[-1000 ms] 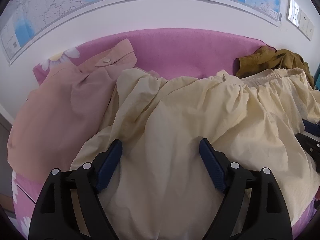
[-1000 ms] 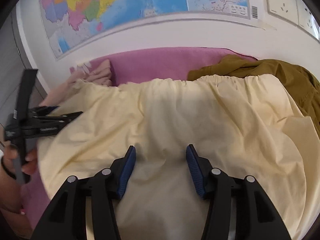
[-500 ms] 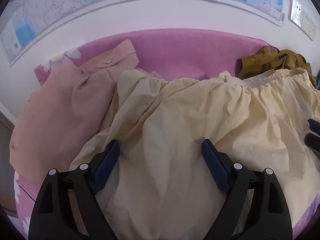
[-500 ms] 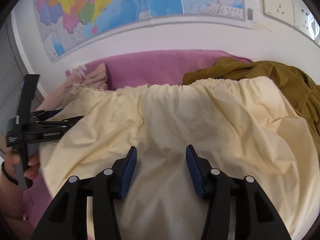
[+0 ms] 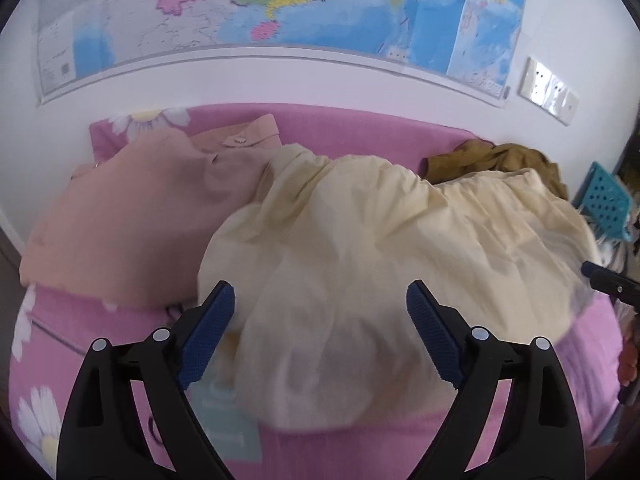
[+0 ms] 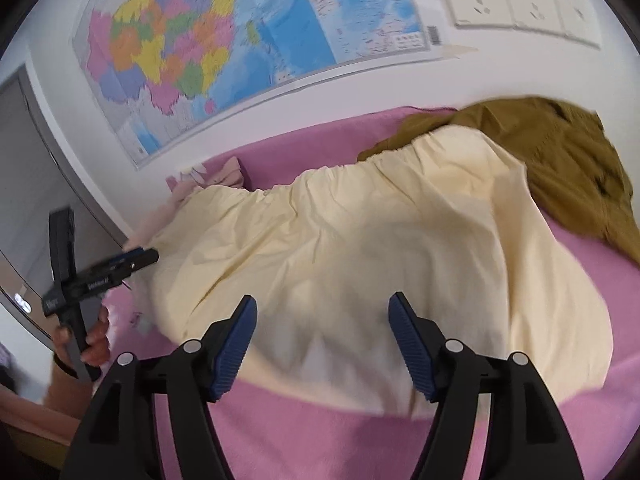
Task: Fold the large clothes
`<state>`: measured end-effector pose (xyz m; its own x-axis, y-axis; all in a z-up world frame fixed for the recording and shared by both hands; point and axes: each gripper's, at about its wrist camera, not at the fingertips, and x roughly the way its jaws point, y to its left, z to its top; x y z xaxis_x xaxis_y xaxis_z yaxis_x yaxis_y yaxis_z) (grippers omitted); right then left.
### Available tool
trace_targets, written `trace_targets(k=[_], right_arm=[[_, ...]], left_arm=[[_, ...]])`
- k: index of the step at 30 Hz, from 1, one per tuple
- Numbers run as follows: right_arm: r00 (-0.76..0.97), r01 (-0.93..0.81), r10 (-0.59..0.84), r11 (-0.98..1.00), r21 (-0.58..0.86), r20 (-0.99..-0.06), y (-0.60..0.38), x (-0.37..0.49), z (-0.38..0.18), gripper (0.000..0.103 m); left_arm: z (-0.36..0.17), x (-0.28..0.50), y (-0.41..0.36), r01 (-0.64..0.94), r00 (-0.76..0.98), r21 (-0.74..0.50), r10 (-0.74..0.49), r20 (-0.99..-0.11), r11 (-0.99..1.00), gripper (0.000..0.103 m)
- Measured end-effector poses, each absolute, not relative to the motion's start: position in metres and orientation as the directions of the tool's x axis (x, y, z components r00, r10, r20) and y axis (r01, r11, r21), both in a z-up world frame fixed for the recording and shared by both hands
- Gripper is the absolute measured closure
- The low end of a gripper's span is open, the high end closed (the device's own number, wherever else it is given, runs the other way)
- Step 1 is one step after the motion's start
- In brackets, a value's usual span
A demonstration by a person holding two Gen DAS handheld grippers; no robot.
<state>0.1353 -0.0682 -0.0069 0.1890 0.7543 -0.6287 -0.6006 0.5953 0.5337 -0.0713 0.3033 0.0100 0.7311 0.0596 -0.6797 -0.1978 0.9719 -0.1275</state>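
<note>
Pink shirt [image 5: 132,216] lies far left on the pink bed [image 5: 400,444], its buttoned cuff toward the wall; the cream garment [image 5: 384,264] overlaps its right edge. Left claw [image 5: 320,336] hangs wide open over the near left part of the cream garment, holding nothing; whether the pads touch the cloth cannot be told. The garment lies ahead of and under this claw, spreading rightward. In the right wrist view the left claw [image 6: 138,258] shows edge-on at the garment's left end, its gap not readable from that side. Cream garment [image 6: 380,264] runs long axis left to right across the bed, gathered elastic band along the far edge toward the wall, loose rounded hem on the near side toward both claws. Right claw [image 6: 322,340] is also spread wide and empty, centred over the near hem, the cloth directly ahead. Judgement: each claw is nearest its own half of the near hem, so a fold would likely carry that hem away toward the band, across the short axis. Brown garment [image 6: 560,160] lies far right, partly under the band's right end. Map [image 6: 224,40] on the wall behind.
</note>
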Motion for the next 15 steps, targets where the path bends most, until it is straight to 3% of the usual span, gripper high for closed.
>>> trace_targets(k=[6,8,10,15], right_arm=[[0.084,-0.496,0.814,0.535,0.684,-0.575,-0.093,0.117,-0.025,0.031],[0.057,-0.46,0.822,0.526,0.716,-0.567,-0.099,0.11,-0.034,0.025],[0.048,-0.41,0.824,0.532,0.741,-0.565,-0.106,0.106,-0.045,0.023],[0.054,-0.256,0.852,0.516,0.818,-0.521,-0.117,0.117,-0.072,0.02]], left_arm=[[0.011,-0.109,0.297,-0.104,0.756,-0.257,-0.091,-0.648,0.961,0.016],[0.006,-0.119,0.297,-0.089,0.75,-0.301,-0.135,-0.647,0.949,0.015],[-0.005,-0.127,0.298,-0.075,0.727,-0.365,-0.2,-0.657,0.928,0.015],[-0.031,-0.131,0.291,-0.094,0.672,-0.398,-0.237,-0.702,0.913,0.015]])
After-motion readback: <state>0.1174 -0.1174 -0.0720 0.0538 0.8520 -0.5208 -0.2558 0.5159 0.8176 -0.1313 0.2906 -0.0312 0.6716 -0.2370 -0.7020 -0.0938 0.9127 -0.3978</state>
